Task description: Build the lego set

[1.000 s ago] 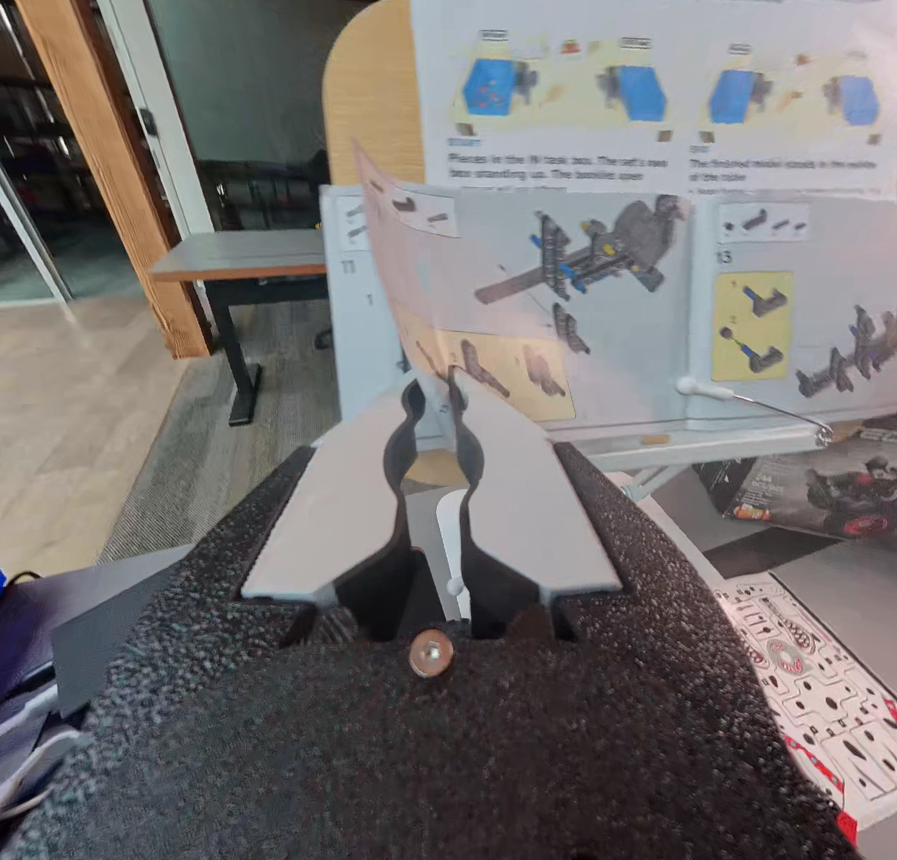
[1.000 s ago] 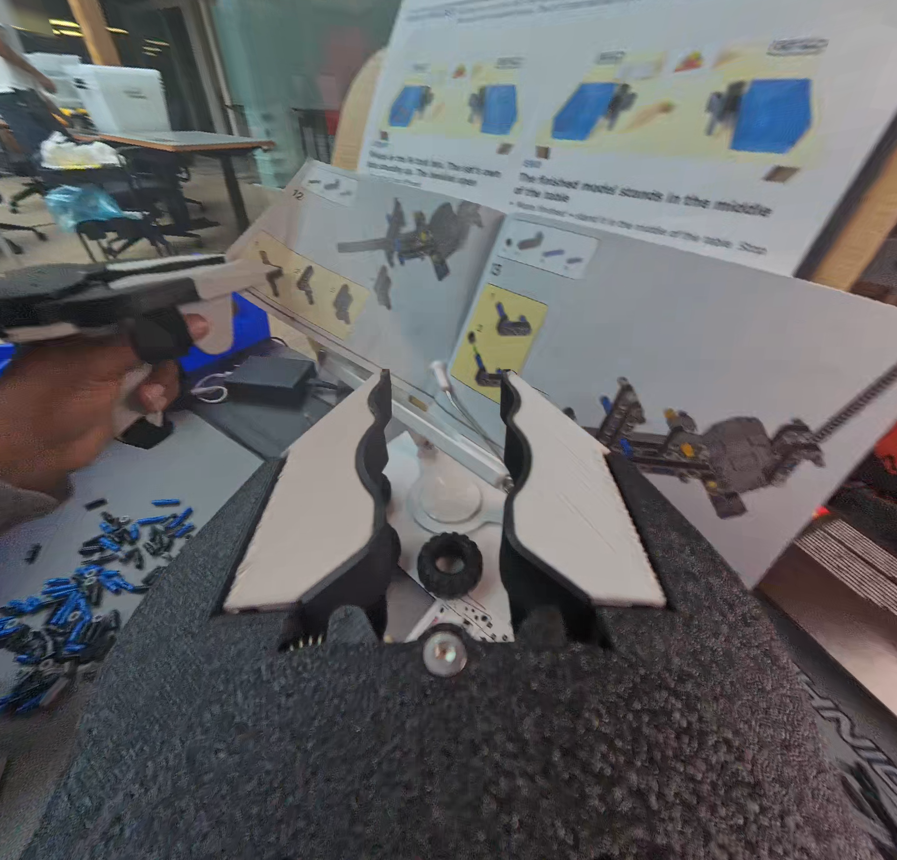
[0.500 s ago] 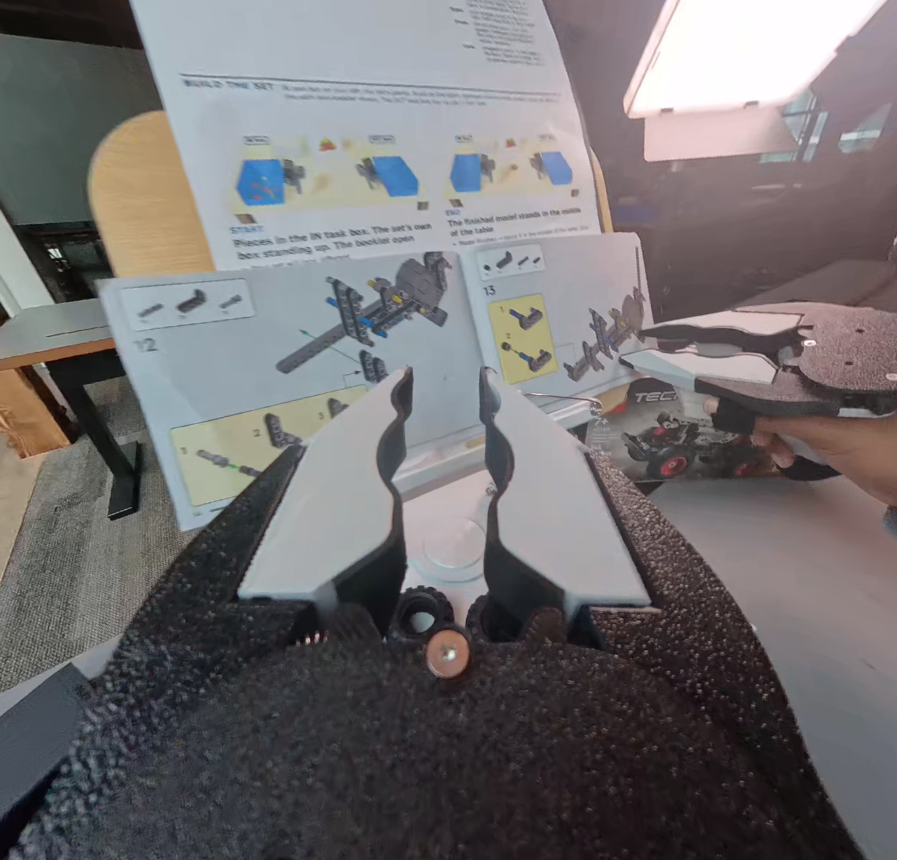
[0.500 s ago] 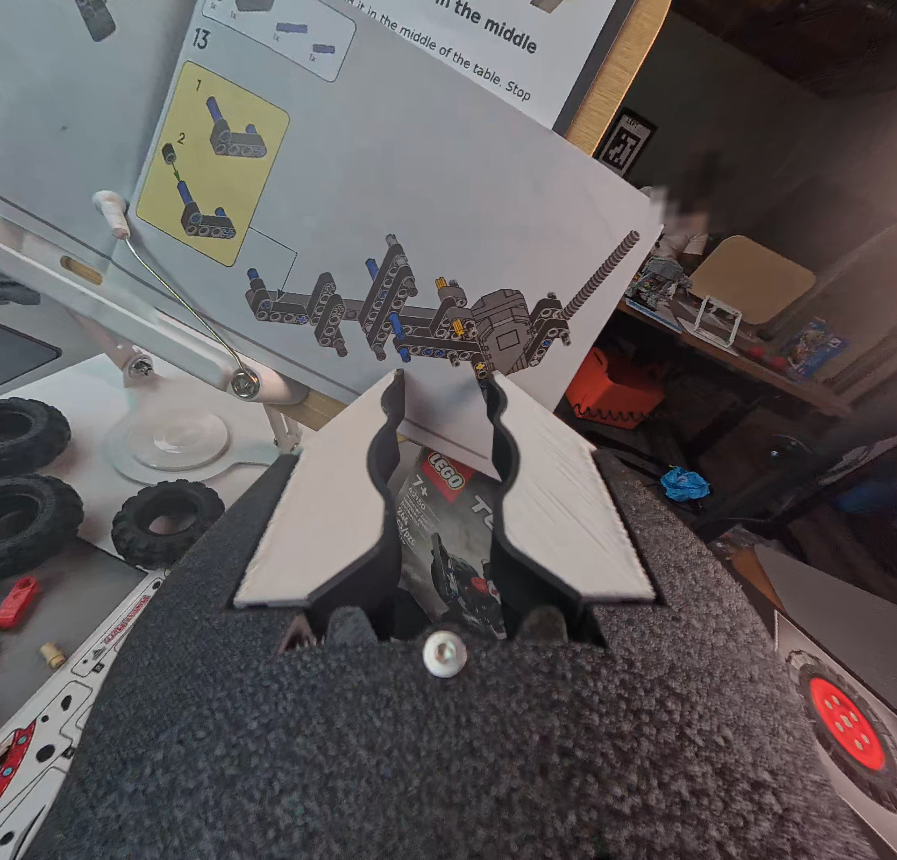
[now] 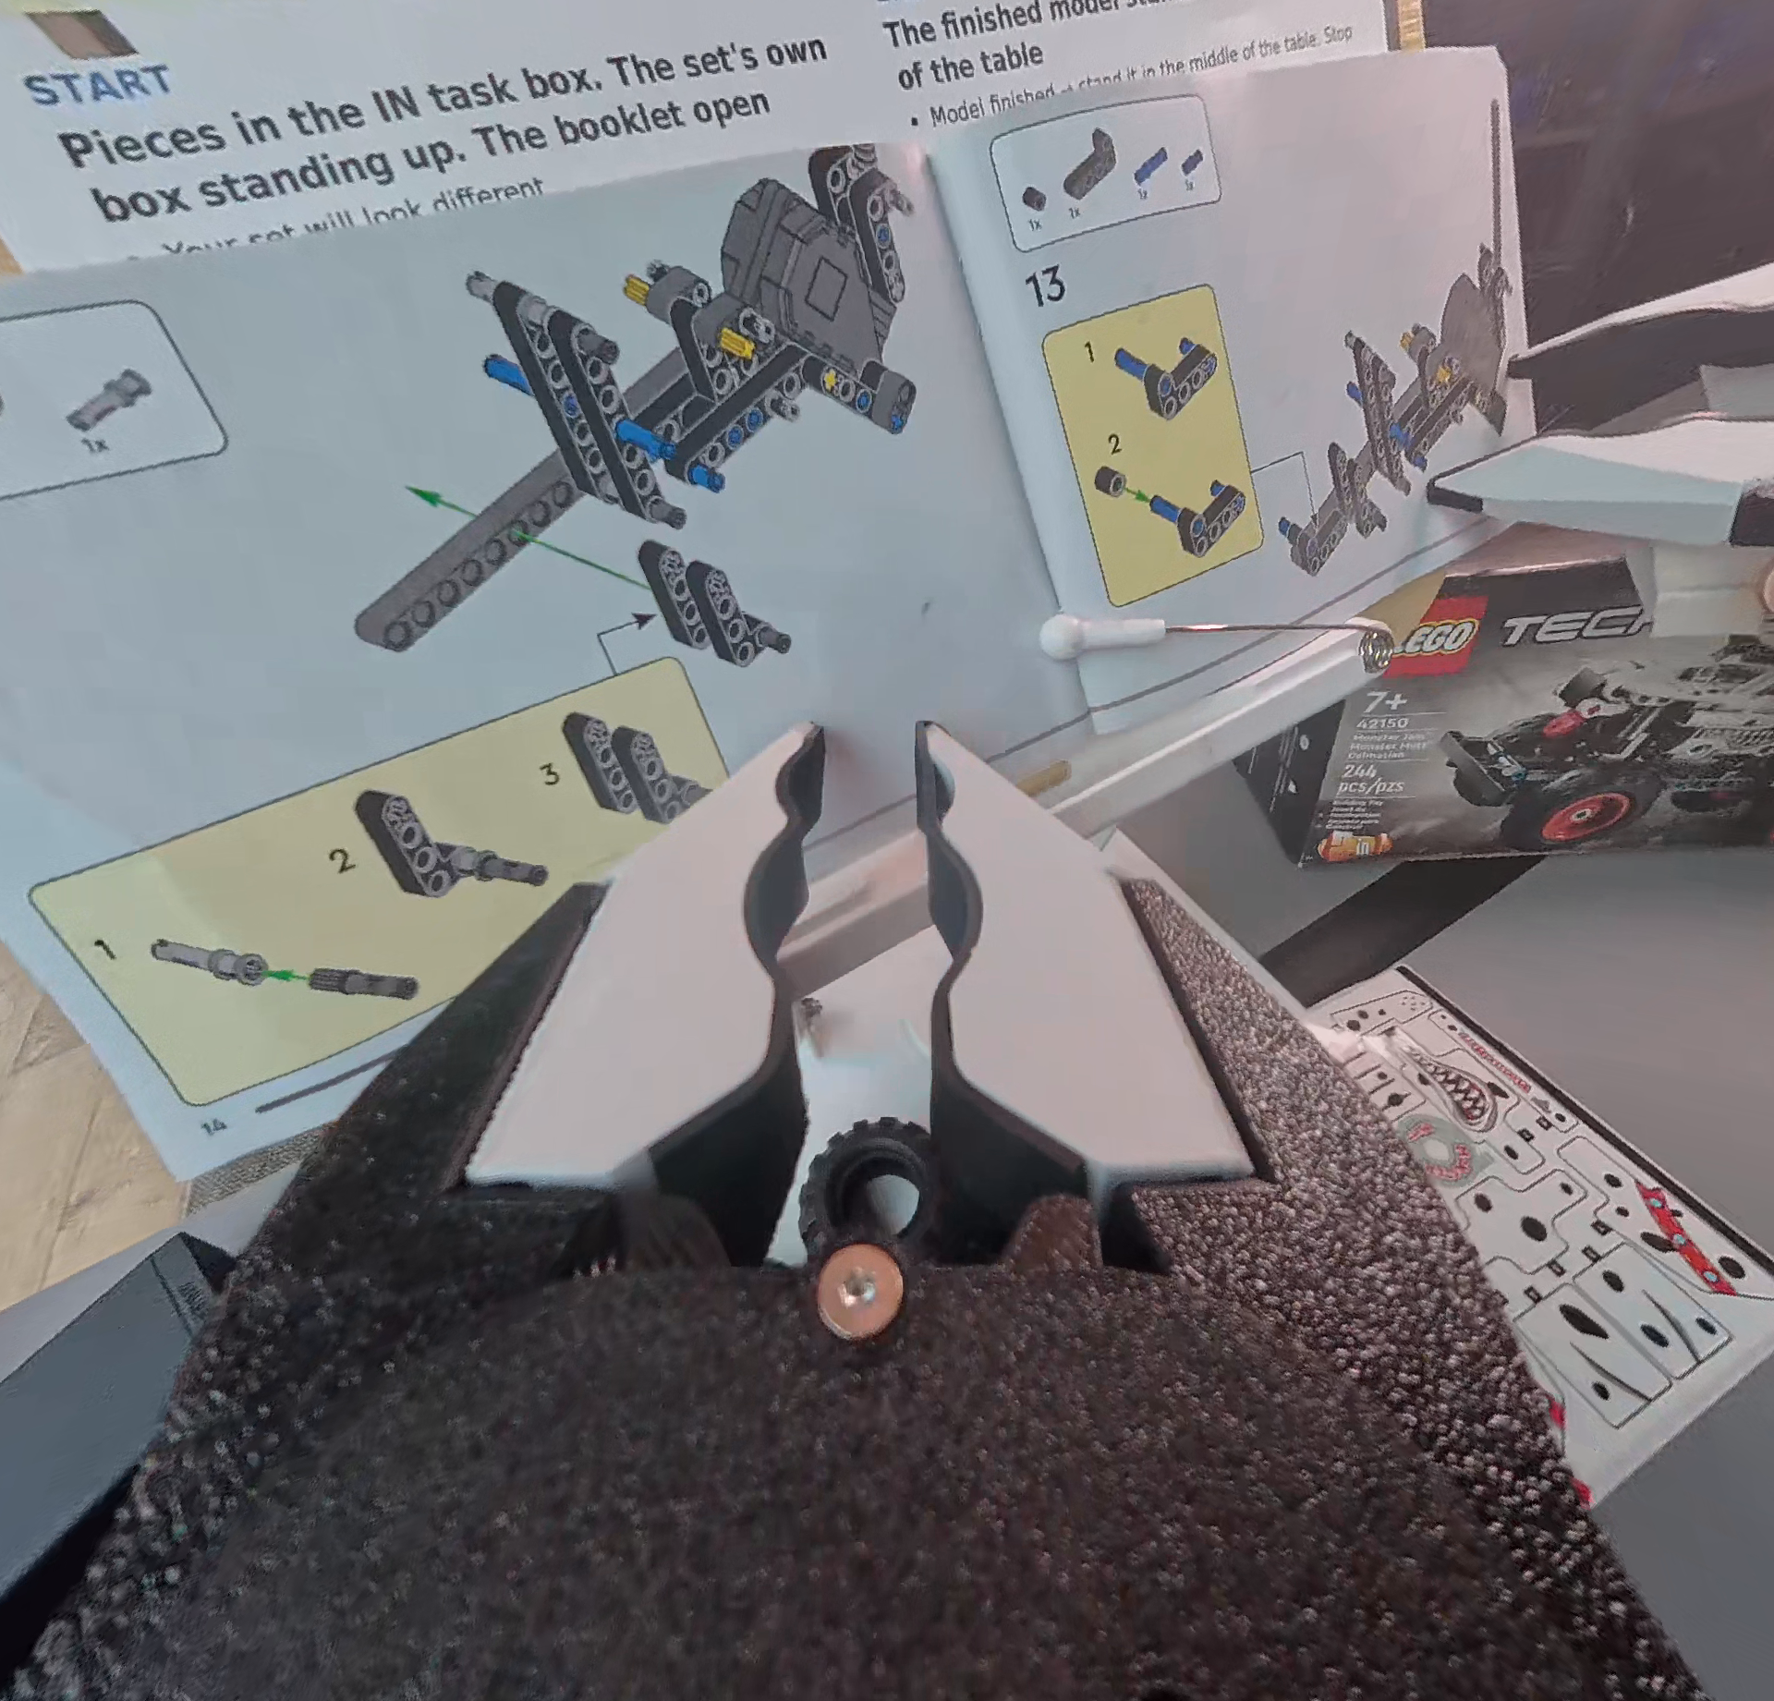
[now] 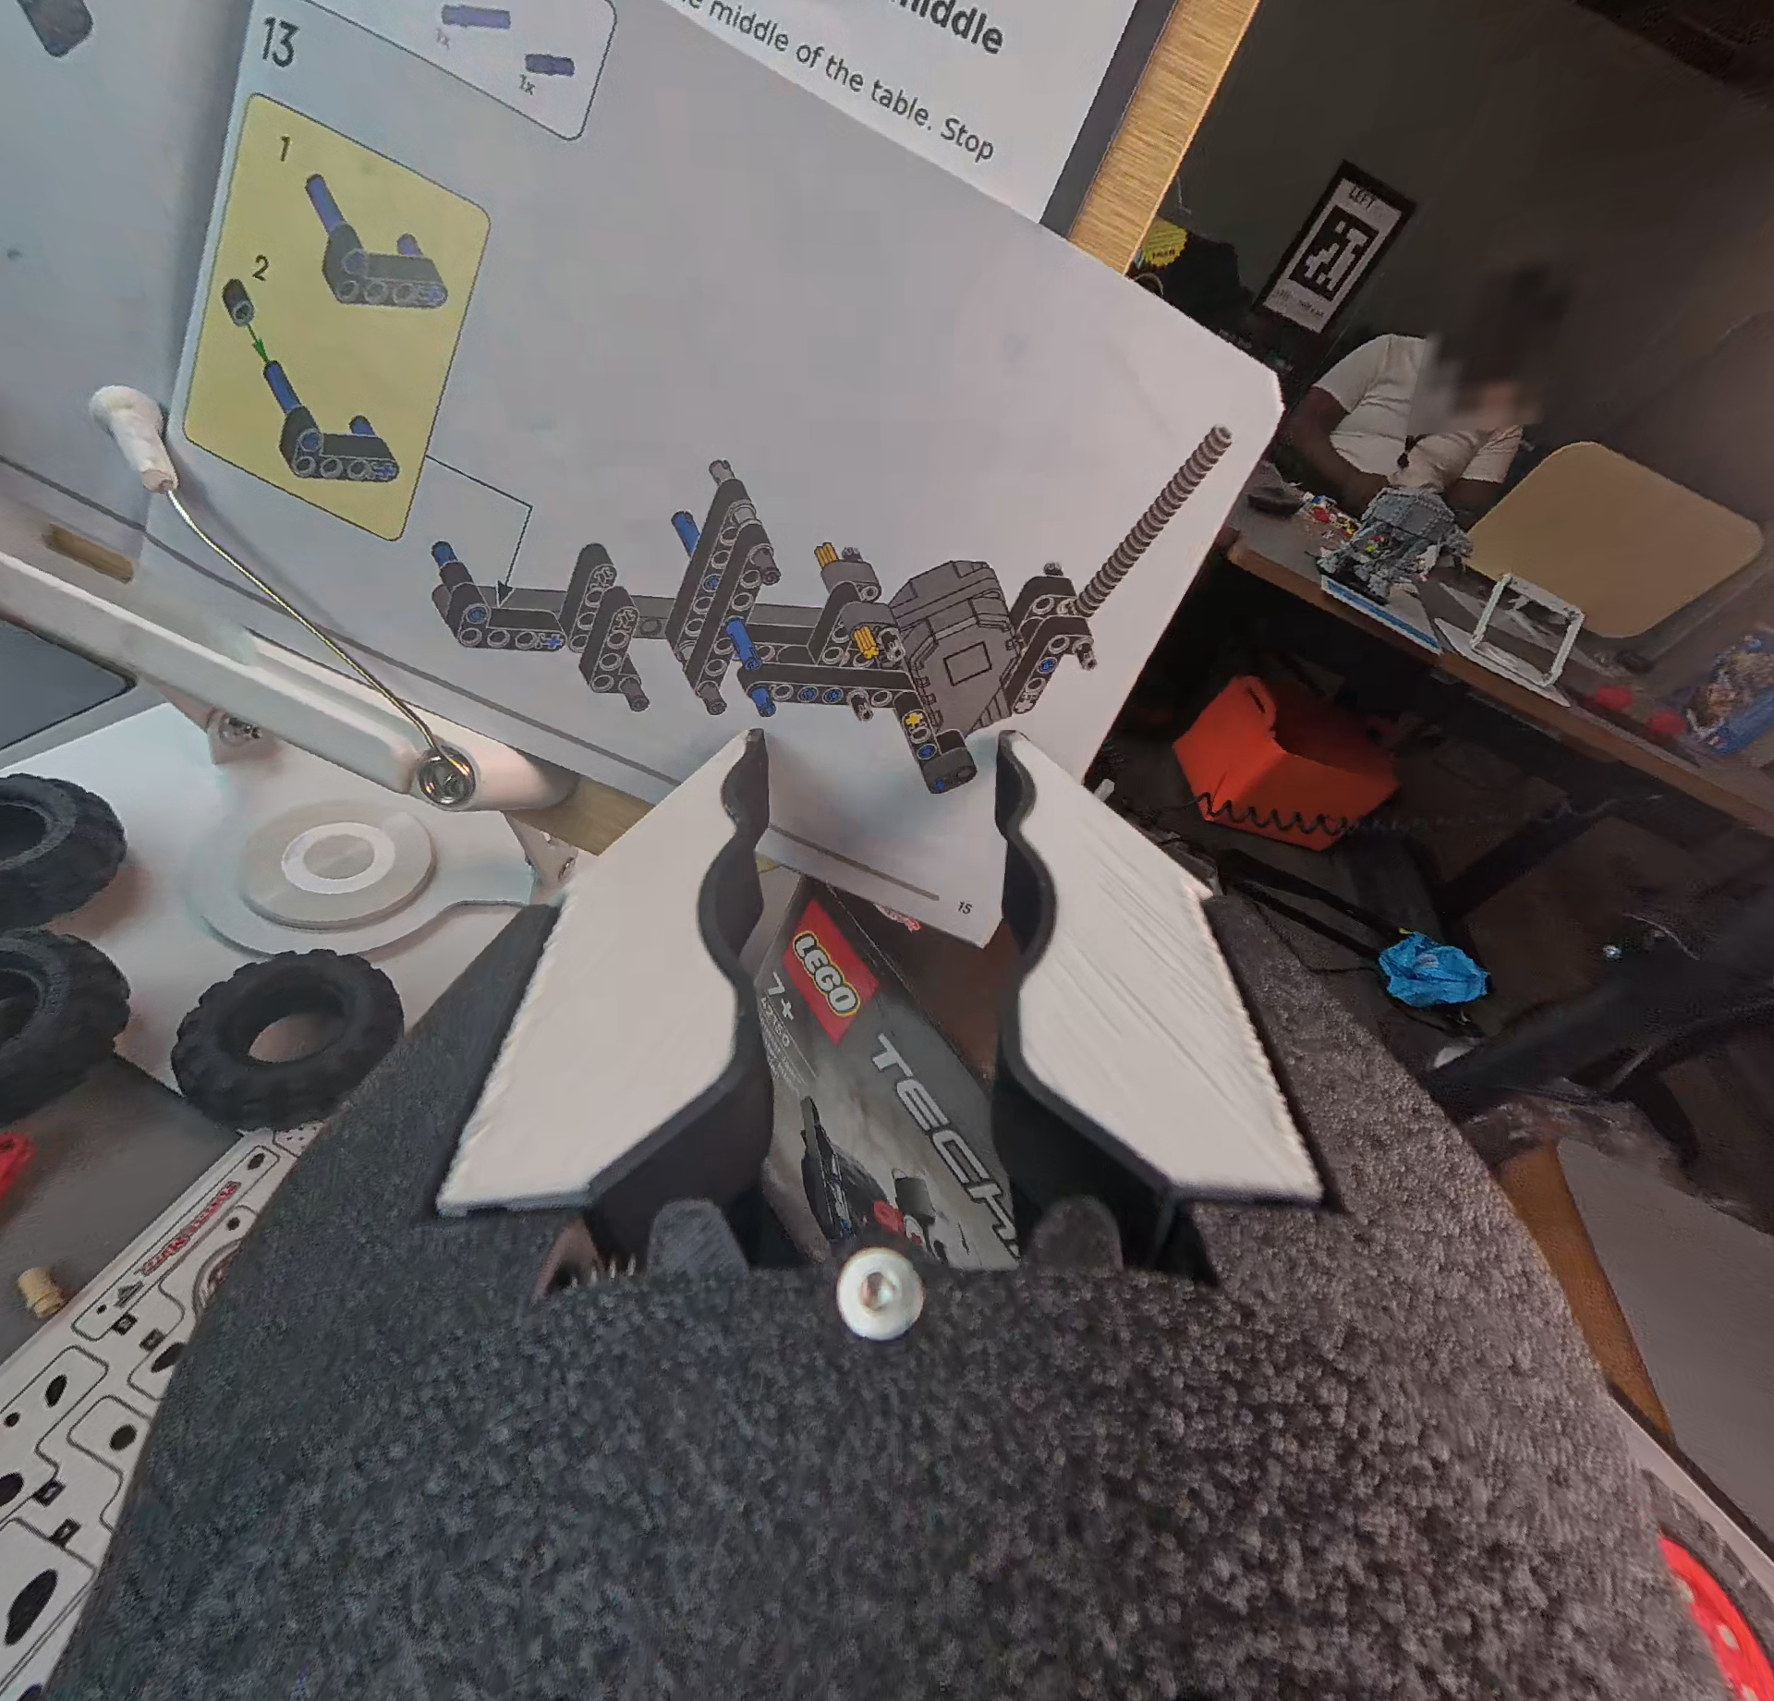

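The instruction booklet (image 5: 864, 465) stands open on a white stand (image 5: 960, 849), showing grey beam assemblies with blue pins. My left gripper (image 5: 869, 733) is open by a narrow gap and empty, pointing at the bottom of the booklet's middle fold. A black tyre (image 5: 869, 1185) lies on the stand base between its fingers. My right gripper (image 6: 878, 748) is open wide and empty, with its tips at the lower right corner of the right page (image 6: 864, 407). It also shows in the left wrist view (image 5: 1574, 493), at that page's right edge.
The set's box (image 6: 883, 1079) lies under the right gripper and shows in the left wrist view (image 5: 1536, 743). Three black tyres (image 6: 288, 1041) sit by the stand base (image 6: 336, 863). A sticker sheet (image 5: 1536, 1223) lies at front right. A person (image 6: 1392, 426) sits at a far table.
The left gripper let go of the page it was turning, and the page now lies flat. Both grippers moved closer to the booklet. The right gripper's jaws opened wider.
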The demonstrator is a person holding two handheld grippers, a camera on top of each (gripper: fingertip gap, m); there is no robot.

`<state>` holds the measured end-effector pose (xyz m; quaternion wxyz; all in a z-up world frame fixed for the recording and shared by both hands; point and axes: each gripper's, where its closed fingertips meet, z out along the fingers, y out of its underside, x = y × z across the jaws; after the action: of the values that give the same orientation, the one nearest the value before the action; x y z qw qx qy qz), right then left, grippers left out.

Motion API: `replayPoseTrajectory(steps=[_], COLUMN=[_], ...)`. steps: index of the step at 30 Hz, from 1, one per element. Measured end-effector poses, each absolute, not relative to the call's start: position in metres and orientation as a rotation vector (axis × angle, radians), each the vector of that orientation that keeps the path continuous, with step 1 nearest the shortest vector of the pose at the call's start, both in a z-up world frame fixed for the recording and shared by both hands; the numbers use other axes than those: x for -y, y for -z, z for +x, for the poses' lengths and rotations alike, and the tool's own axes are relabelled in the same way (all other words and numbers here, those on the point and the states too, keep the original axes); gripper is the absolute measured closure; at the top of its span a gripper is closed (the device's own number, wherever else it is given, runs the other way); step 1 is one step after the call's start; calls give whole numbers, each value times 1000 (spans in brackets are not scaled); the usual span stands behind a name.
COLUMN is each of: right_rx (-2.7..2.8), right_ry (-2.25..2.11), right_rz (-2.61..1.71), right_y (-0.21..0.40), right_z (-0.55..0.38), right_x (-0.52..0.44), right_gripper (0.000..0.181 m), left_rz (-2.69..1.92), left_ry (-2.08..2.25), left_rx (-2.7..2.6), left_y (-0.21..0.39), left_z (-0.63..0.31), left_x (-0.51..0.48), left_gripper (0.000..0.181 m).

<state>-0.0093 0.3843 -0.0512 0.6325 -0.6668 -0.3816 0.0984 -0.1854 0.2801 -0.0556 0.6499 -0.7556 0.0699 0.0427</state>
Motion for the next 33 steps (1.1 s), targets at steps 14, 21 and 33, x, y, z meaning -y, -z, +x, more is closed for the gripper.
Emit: replayPoseTrajectory(steps=[14, 21, 33], right_rx=[1173, 875, 362], right_ry=[-72, -202, -606], right_rz=[-1304, -1409, -1647], right_y=[62, 40, 51], right_z=[-109, -67, 11], right_x=[-319, -344, -349], right_gripper=[167, 177, 131], left_rz=[-1703, -1747, -1765], left_ry=[-296, -397, -344], left_rx=[-153, -196, -175], left_y=[43, 55, 59], left_z=[-214, -234, -237], left_x=[-273, -269, -266], left_gripper=[160, 178, 178])
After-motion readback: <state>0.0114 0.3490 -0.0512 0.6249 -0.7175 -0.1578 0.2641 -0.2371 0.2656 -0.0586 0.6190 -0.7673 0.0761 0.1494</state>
